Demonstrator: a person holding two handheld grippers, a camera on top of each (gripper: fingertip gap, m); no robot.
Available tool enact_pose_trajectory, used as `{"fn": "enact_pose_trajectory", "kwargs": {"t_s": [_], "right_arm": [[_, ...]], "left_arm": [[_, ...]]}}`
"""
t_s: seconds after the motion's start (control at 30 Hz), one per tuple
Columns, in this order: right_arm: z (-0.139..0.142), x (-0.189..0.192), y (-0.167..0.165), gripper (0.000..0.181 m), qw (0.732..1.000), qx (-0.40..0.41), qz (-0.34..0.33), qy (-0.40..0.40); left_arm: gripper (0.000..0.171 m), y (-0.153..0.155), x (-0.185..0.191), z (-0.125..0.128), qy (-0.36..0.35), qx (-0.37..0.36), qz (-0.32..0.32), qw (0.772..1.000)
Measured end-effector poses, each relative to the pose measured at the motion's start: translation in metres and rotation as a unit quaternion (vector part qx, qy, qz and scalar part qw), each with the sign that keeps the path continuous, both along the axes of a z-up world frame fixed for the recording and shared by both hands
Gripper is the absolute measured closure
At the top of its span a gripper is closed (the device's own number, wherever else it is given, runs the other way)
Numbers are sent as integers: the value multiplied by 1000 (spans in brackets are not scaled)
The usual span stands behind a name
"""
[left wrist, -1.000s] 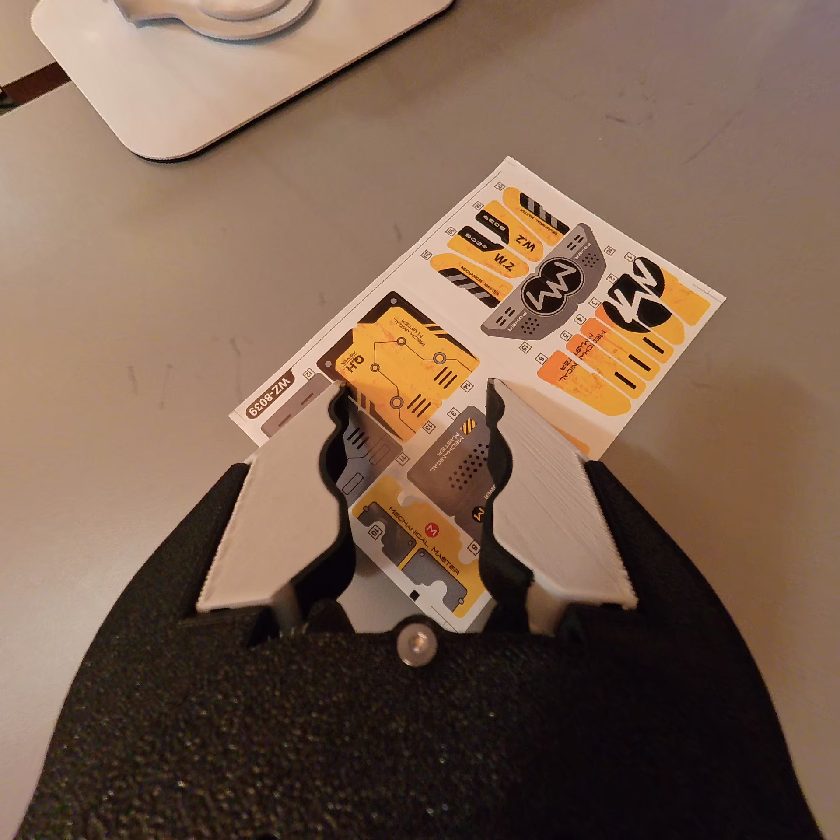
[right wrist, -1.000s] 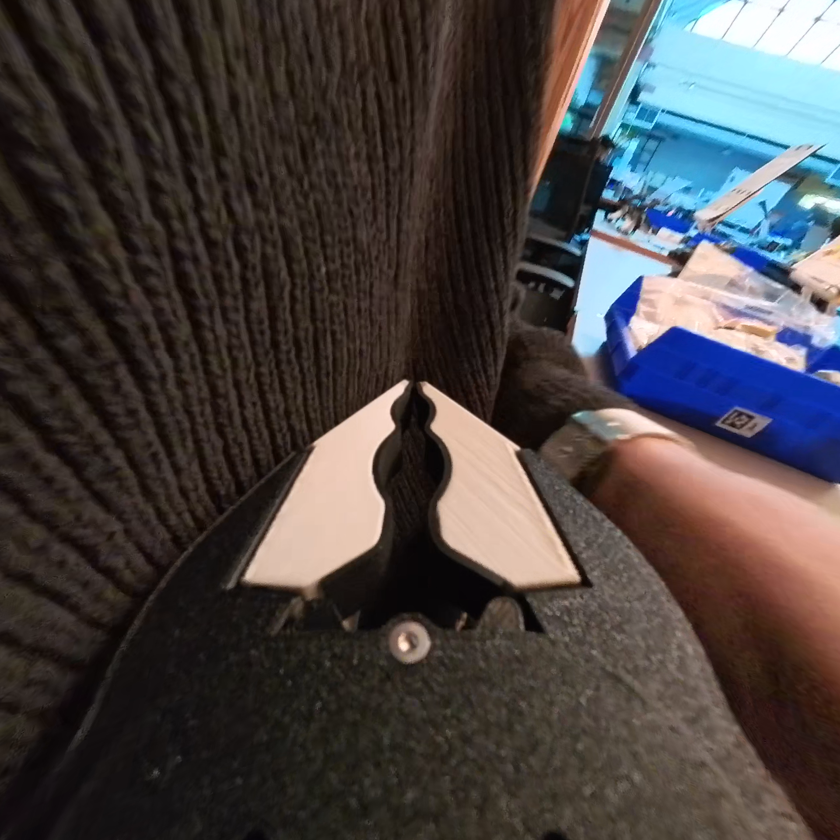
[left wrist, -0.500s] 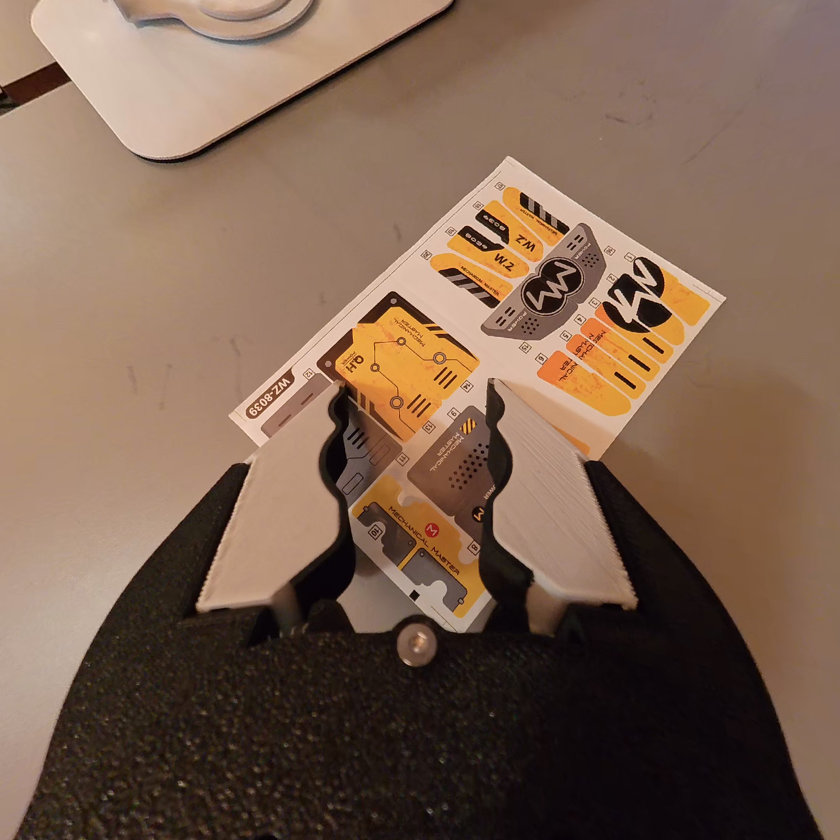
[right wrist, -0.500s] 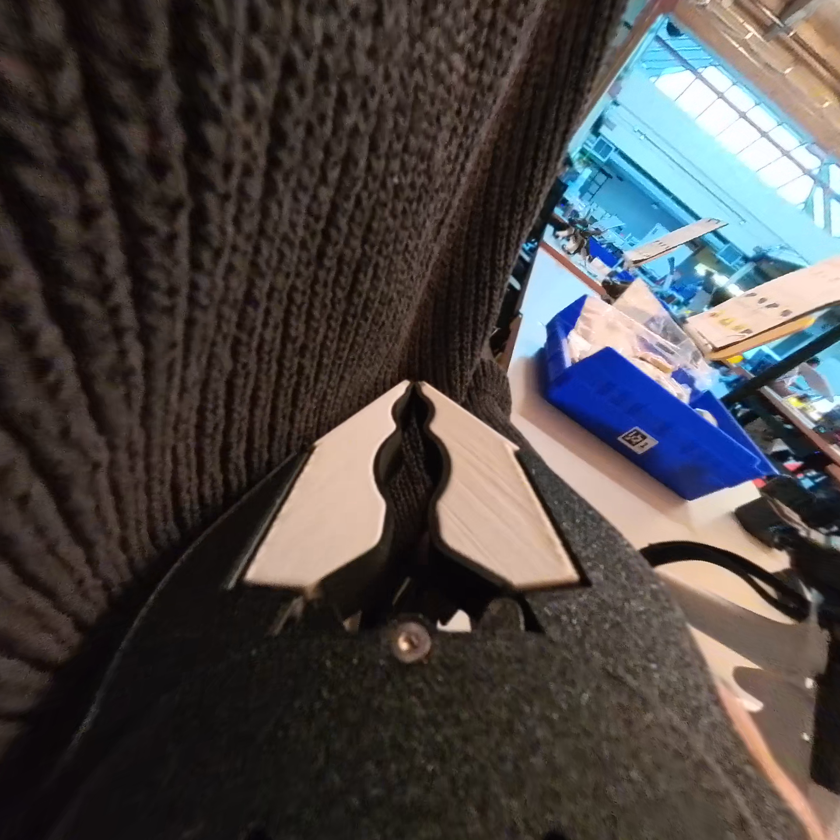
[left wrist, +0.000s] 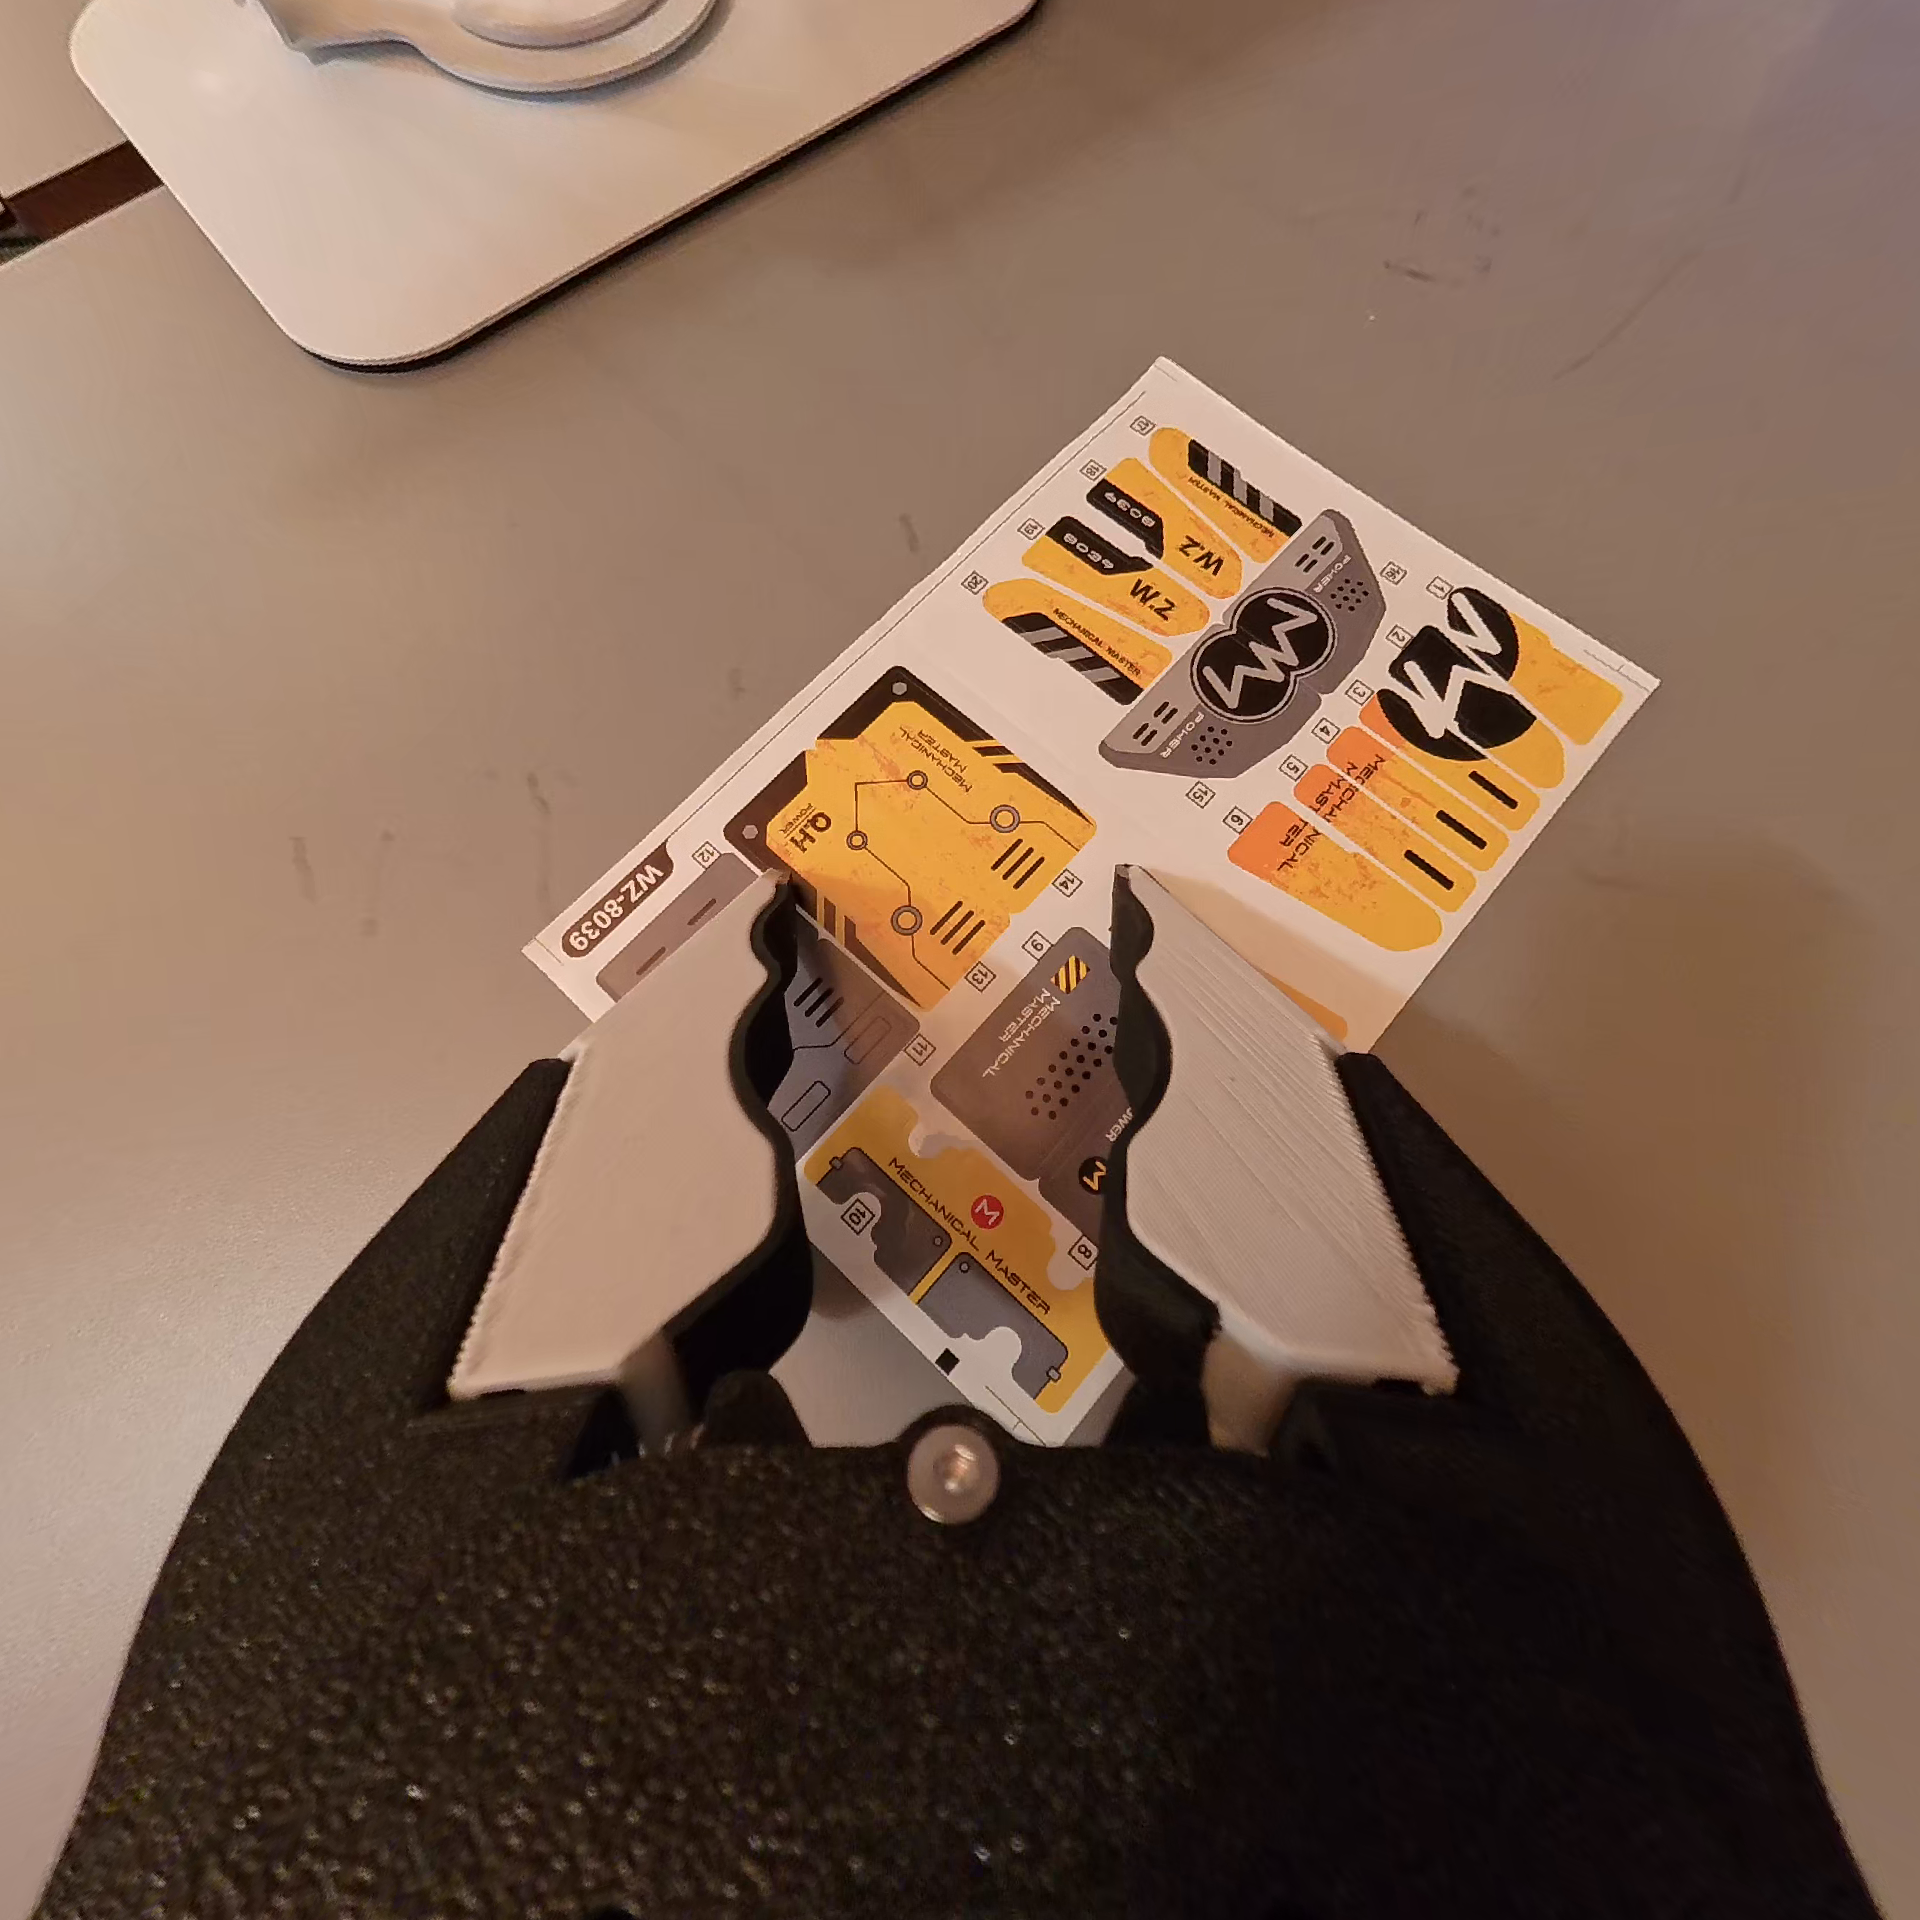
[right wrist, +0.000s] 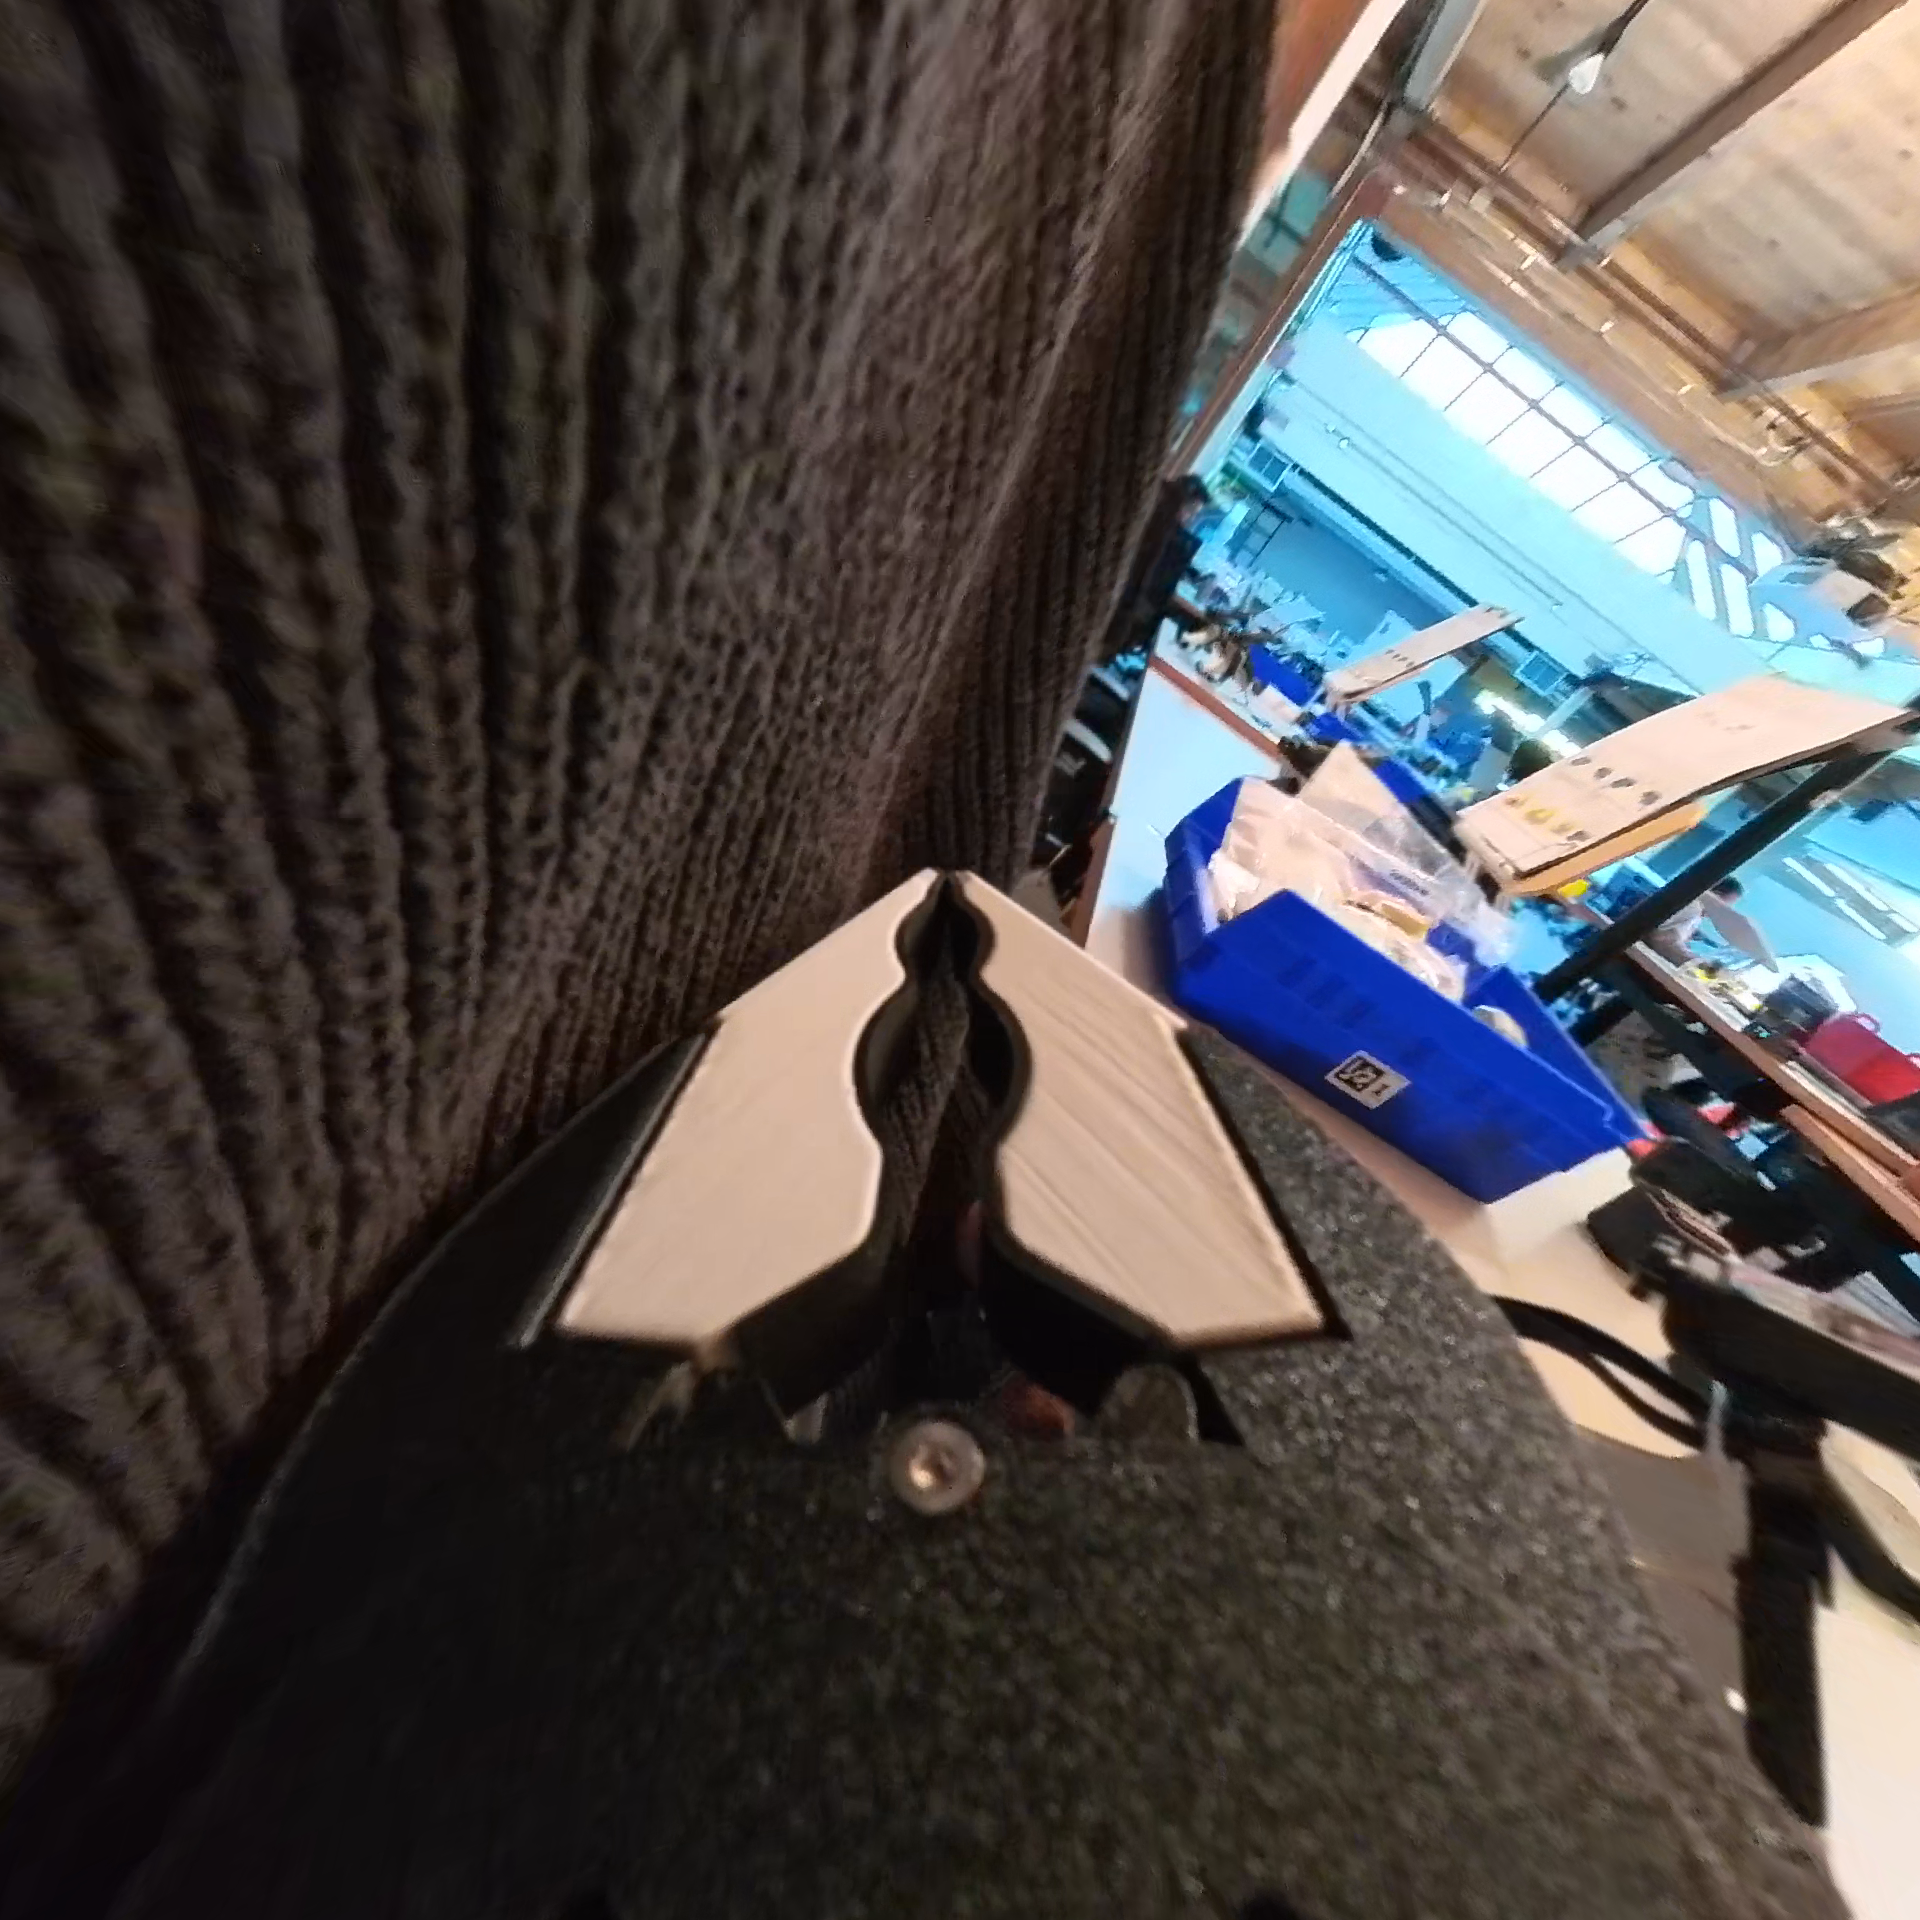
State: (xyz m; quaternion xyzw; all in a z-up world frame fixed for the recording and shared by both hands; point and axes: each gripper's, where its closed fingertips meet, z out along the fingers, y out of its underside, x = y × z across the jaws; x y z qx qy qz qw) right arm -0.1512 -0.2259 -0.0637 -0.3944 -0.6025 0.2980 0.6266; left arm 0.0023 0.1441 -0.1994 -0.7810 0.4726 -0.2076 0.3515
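A white sticker sheet (left wrist: 1195, 665) with yellow, grey and black decals lies flat on the grey table (left wrist: 416, 623). My left gripper (left wrist: 945, 883) is open and hangs just over the sheet's near end, its two fingers standing apart above it. My right gripper (right wrist: 948, 883) is shut, with its tips together, close against a person's dark knitted sweater (right wrist: 520, 520). A fold of the knit shows between its fingers; whether it is pinched I cannot tell.
A white flat stand base (left wrist: 499, 187) lies at the table's far left. In the right wrist view a blue bin (right wrist: 1392, 1049) with bagged parts sits on a white bench, with black stands (right wrist: 1766, 1299) and cables to the right. Across from one pair of fingers to the other is roughly 40 cm.
The left gripper and the sheet have not moved. The right gripper has swung and tilted along the sweater, bringing more of the bench and blue bin into view; the arm with a watch left view.
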Motion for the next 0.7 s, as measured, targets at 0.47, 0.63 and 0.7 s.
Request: {"fn": "enact_pose_trajectory", "kwargs": {"t_s": [0.47,0.63,0.7], "right_arm": [[67,44,8,181,988,-54,8,142],[82,63,20,181,979,-86,2,186],[82,68,27,181,978,-92,-8,190]], "left_arm": [[111,0,0,0,0,0,0,1000],[111,0,0,0,0,0,0,1000],[111,0,0,0,0,0,0,1000]]}}
